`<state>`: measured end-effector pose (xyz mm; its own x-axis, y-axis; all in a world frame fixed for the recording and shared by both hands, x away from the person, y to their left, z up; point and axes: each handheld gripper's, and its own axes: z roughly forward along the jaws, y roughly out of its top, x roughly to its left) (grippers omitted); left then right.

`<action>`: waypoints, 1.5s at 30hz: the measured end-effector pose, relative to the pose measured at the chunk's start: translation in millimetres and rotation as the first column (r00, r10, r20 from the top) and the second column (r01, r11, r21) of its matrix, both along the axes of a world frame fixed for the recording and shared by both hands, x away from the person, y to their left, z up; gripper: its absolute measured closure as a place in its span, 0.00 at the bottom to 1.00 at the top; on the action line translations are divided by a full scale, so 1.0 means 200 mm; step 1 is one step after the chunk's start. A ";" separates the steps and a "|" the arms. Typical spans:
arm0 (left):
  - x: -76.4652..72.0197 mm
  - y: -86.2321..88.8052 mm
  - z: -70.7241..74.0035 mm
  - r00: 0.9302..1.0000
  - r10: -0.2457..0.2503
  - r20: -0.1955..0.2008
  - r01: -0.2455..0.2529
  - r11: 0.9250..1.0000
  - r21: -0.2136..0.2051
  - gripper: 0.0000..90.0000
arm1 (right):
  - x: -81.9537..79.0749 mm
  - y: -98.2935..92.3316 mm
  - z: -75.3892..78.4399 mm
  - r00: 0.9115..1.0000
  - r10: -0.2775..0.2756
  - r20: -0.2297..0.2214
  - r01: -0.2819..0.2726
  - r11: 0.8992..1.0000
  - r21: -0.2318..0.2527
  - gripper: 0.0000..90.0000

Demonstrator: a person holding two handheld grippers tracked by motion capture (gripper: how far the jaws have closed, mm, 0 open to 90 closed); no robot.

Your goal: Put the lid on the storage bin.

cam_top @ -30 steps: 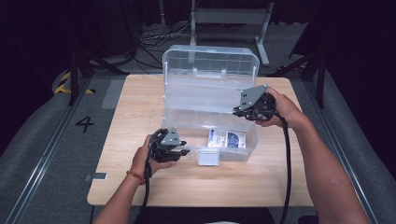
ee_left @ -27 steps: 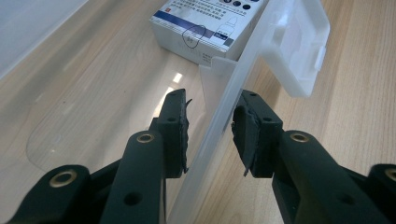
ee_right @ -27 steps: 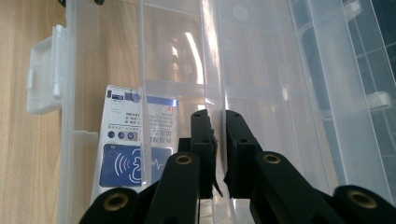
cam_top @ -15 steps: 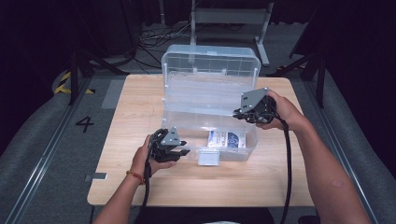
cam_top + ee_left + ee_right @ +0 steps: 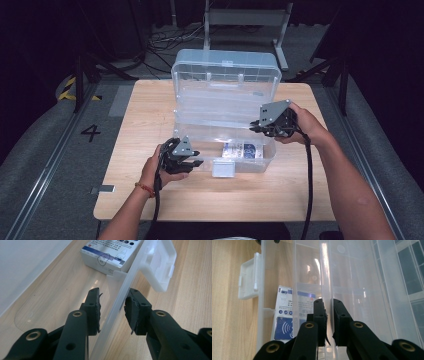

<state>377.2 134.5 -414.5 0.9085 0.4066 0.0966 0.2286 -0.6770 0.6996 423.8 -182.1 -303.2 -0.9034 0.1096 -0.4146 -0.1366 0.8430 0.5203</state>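
Note:
A clear plastic box (image 5: 200, 142) stands open on the wooden table (image 5: 145, 115), its lid (image 5: 225, 70) raised at the back. A white and blue carton (image 5: 243, 150) (image 5: 110, 255) (image 5: 283, 315) lies on the box floor. My left gripper (image 5: 192, 161) (image 5: 112, 311) is open and straddles the box's front wall (image 5: 117, 302), one pad inside and one outside, with gaps showing. My right gripper (image 5: 254, 127) (image 5: 329, 315) is shut on the thin upright wall of a clear inner tray (image 5: 327, 277) at the box's right end.
The box's white latch (image 5: 223, 168) (image 5: 160, 265) (image 5: 248, 277) hangs open on the front wall, right of the left gripper. Bare wood lies left of and in front of the box. Dark floor, cables and a metal stand (image 5: 245, 15) lie beyond the table.
My right gripper has shifted slightly down and toward the person, still shut on the tray wall. The left gripper has not moved.

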 end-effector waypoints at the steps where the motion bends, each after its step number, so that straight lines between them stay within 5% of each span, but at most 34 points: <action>1: 0.00 0.00 0.00 1.000 0.000 0.001 0.000 1.000 0.000 0.72 | 0.00 0.00 0.00 1.000 0.000 0.000 0.000 1.000 0.000 0.93; 9: -0.01 -0.02 0.00 0.999 0.028 0.017 -0.028 0.999 0.024 0.68 | -0.02 -0.02 -0.03 1.000 0.010 -0.004 -0.010 1.000 0.029 0.92; 16: -0.02 -0.02 0.04 0.999 0.051 -0.007 -0.051 0.998 0.041 0.61 | -0.02 -0.03 -0.03 1.000 0.015 -0.004 -0.015 0.999 0.041 0.92; 22: -0.05 0.02 0.10 0.996 0.088 0.003 -0.088 0.996 0.001 0.53 | -0.02 -0.04 -0.04 1.000 0.012 0.000 -0.012 0.998 0.067 0.92; 24: -0.08 0.06 0.12 0.997 0.076 -0.010 -0.076 0.995 -0.058 0.53 | -0.02 -0.04 -0.04 1.000 0.009 -0.001 -0.009 0.998 0.070 0.92; 40: -0.11 0.31 0.30 0.974 0.218 0.062 -0.209 0.971 -0.118 0.43 | -0.03 -0.05 -0.06 1.000 0.004 -0.007 -0.004 0.995 0.099 0.91; 42: -0.10 0.34 0.32 0.970 0.237 0.062 -0.227 0.965 -0.131 0.44 | -0.03 -0.05 -0.06 1.000 0.000 -0.006 0.000 0.995 0.100 0.91; 45: -0.07 0.39 0.37 0.959 0.277 0.060 -0.261 0.946 -0.189 0.46 | -0.04 -0.06 -0.06 1.000 -0.001 -0.004 0.001 0.995 0.102 0.91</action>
<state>362.9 213.2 -340.2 0.7544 0.6524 0.0724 0.3196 -0.4614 0.8276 416.5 -193.4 -315.5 -0.9049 0.1517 -0.3976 -0.1337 0.7857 0.6040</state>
